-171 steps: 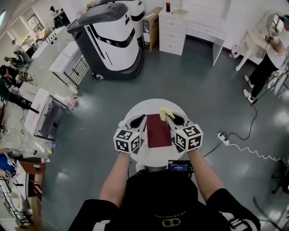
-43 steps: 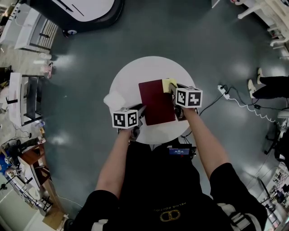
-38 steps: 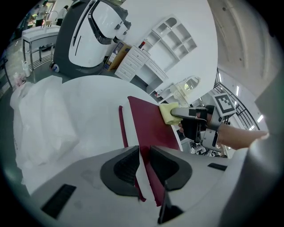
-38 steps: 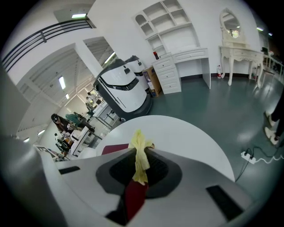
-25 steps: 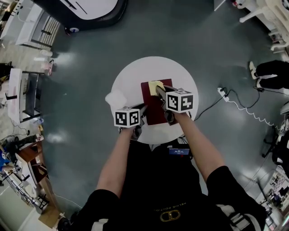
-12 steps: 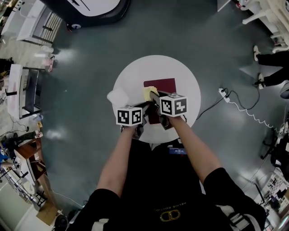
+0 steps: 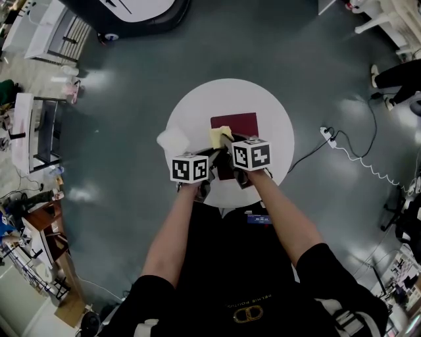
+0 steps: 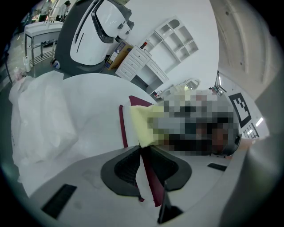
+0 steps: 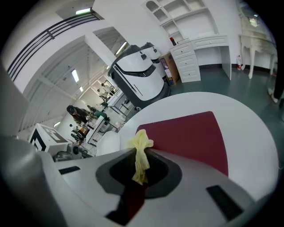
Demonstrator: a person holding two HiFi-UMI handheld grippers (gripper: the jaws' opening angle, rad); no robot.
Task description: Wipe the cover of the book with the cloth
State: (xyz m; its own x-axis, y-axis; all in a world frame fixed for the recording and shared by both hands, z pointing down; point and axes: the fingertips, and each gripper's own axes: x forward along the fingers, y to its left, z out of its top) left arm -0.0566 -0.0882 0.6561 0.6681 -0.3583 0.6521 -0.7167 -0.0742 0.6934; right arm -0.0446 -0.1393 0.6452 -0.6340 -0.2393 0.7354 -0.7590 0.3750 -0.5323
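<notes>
A dark red book (image 7: 238, 124) lies on the round white table (image 7: 197, 108). My left gripper (image 7: 212, 158) is shut on the book's near left edge; the left gripper view shows its jaws (image 8: 143, 150) pinching the red cover and white pages. My right gripper (image 7: 224, 140) is shut on a yellow cloth (image 7: 220, 135), which rests on the left part of the cover. In the right gripper view the cloth (image 9: 141, 153) hangs bunched between the jaws, with the book's cover (image 9: 191, 137) beyond. My arms and the marker cubes hide the book's near part.
A crumpled white bag (image 7: 172, 139) lies on the table left of the book, also in the left gripper view (image 8: 40, 124). A power strip with its cable (image 7: 325, 133) lies on the floor to the right. A large white and black machine (image 7: 131, 8) stands beyond the table.
My right gripper has dragged the yellow cloth from the cover's far right corner leftward and toward me. The left gripper has kept its grip on the book's edge without moving.
</notes>
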